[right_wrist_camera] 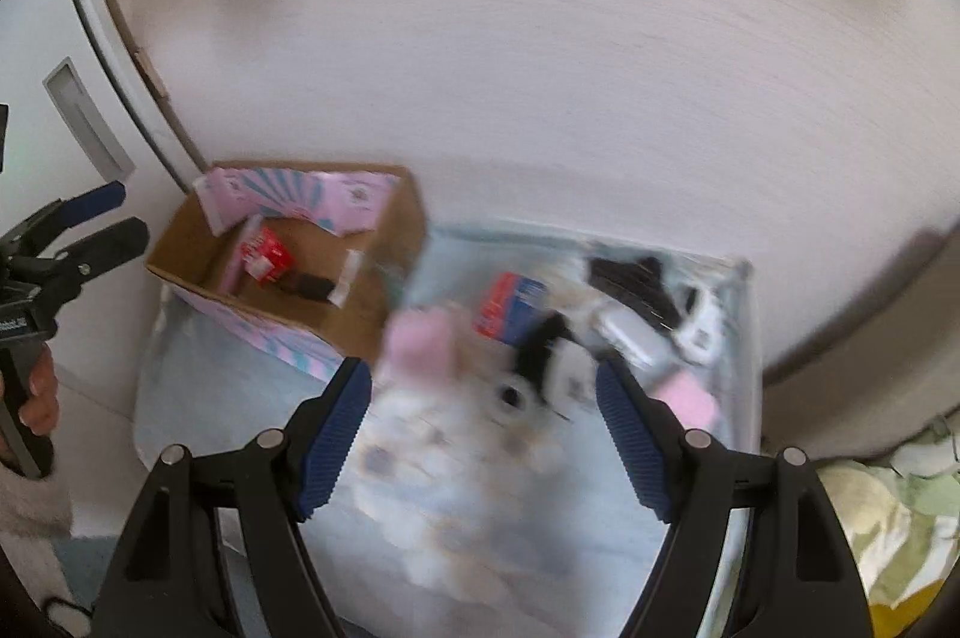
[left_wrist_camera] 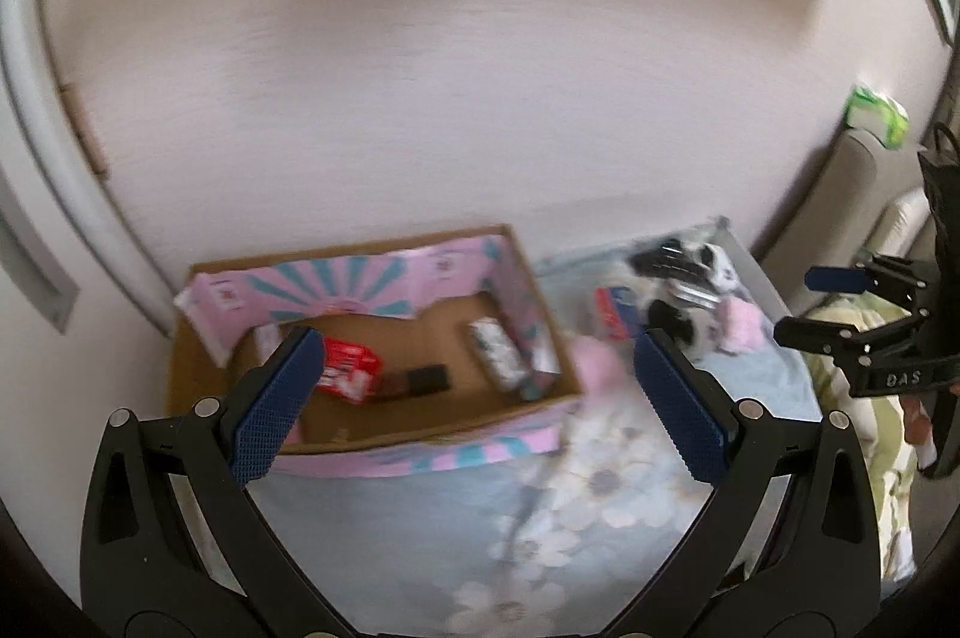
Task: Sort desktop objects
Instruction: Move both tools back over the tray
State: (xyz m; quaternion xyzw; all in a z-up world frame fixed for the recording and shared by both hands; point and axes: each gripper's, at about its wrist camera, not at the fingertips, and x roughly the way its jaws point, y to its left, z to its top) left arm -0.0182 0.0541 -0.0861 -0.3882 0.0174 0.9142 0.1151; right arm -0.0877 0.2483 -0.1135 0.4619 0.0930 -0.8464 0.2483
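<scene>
Beside the cardboard box point(left_wrist_camera: 372, 338), clutter point(right_wrist_camera: 606, 314) lies beyond both spread, empty hand-held grippers point(left_wrist_camera: 474, 392) point(right_wrist_camera: 483, 434).

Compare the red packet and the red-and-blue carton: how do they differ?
The red packet lies inside the open cardboard box; the red-and-blue carton lies outside it, on the floral cloth among the loose clutter. The packet is red and white; the carton adds blue. Both lie untouched by either claw.

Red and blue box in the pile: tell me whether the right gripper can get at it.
Probably yes. The right gripper is open above the pile, and the red and blue box lies with its top exposed, though a pink item sits close beside it.
</scene>
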